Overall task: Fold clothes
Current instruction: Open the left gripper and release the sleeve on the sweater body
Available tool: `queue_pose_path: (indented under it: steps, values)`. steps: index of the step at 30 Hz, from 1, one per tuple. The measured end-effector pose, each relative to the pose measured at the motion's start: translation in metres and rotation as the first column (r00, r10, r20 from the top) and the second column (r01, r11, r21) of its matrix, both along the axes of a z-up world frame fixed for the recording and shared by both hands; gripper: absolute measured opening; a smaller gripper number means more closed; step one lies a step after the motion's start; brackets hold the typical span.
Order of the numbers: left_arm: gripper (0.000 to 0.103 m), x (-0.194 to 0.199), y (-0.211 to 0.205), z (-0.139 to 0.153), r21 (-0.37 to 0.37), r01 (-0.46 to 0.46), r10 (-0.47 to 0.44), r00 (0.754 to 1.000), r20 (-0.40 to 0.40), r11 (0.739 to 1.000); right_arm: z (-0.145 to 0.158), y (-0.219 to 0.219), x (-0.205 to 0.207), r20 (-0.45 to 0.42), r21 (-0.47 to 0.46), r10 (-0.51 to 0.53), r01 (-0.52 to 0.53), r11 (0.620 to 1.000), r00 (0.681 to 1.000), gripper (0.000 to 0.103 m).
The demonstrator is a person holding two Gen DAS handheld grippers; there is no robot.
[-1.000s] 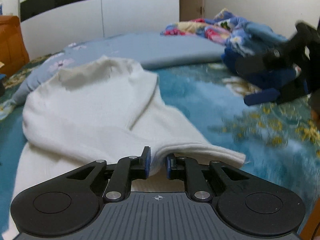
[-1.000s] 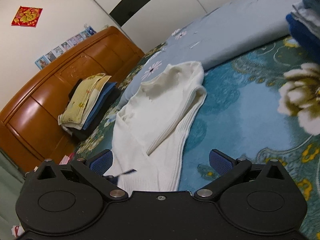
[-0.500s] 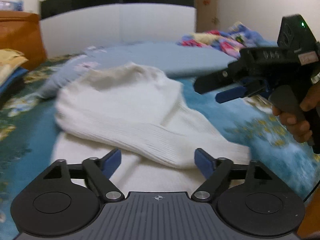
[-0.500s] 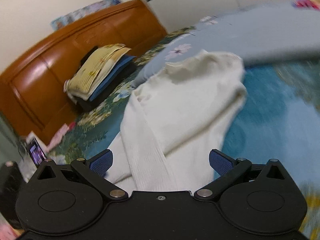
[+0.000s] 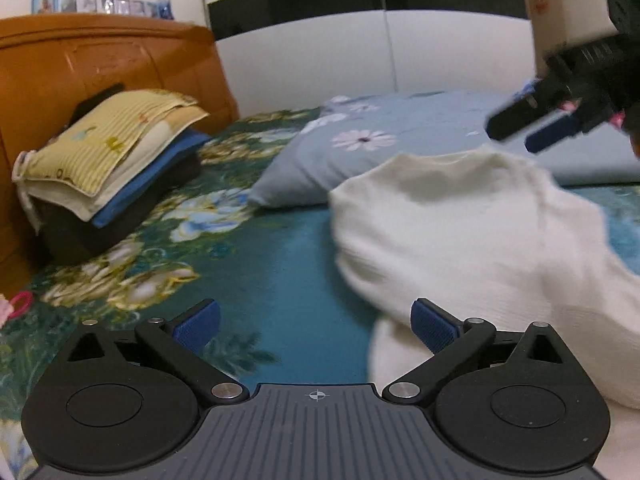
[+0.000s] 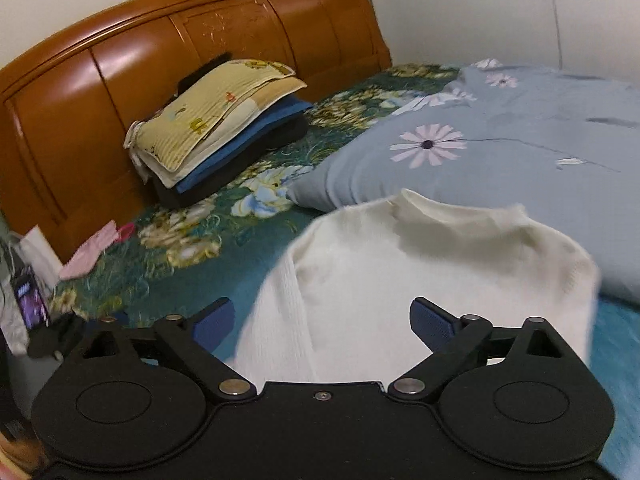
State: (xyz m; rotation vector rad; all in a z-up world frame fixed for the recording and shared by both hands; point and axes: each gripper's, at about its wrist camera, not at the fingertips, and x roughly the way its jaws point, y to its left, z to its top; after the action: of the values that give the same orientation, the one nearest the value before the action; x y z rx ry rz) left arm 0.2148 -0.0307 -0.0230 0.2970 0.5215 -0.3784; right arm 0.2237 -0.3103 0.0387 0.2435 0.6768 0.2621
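From the left wrist, the left tongs (image 5: 316, 326) stand wide apart, having just been opening, with nothing between them but the teal floral bedspread (image 5: 276, 264). The white knit sweater (image 5: 460, 240) lies on the bed to the right, partly folded, its lower edge reaching just past the right-hand pad. At the top right the right tongs (image 5: 536, 130) hover above the far side of the sweater, near the pale blue quilt (image 5: 400, 136). A stack of folded clothes (image 5: 108, 168) sits against the wooden headboard (image 5: 80, 64), well apart from the sweater.

From the right wrist, the right tongs (image 6: 322, 320) are also parted and have just been closing a little; they grip nothing, though the sweater (image 6: 420, 264) lies below and ahead of them, collar toward the quilt (image 6: 500, 140). The folded stack (image 6: 216, 128) and headboard (image 6: 160, 52) fill the left.

The sweater looks soft, light and limp, a ribbed knit that should sag and stretch if lifted by one point. It is probably best pinched at two spread points along a folded edge or the hem, taking all layers together so the fold does not slide open.
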Motion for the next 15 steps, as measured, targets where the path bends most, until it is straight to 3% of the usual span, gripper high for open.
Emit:
queue_pose_path:
  steps: [7, 11, 15]
  values:
    - [0.103, 0.037, 0.001, -0.027, -0.022, -0.002, 0.001, 0.997, -0.077, 1.000, -0.017, 0.050, 0.088, -0.094, -0.078, 0.058, -0.066, 0.995, 0.994, 0.081]
    - [0.103, 0.047, -0.002, -0.038, -0.008, -0.009, 0.008, 0.995, -0.100, 1.000, -0.035, 0.073, 0.115, -0.132, -0.118, 0.068, -0.084, 0.989, 0.989, 0.073]
    - [0.103, 0.054, 0.004, -0.043, -0.052, -0.020, 0.013, 0.990, -0.141, 0.998, -0.050, 0.082, 0.134, -0.177, -0.103, 0.062, -0.081, 0.991, 0.982, 0.060]
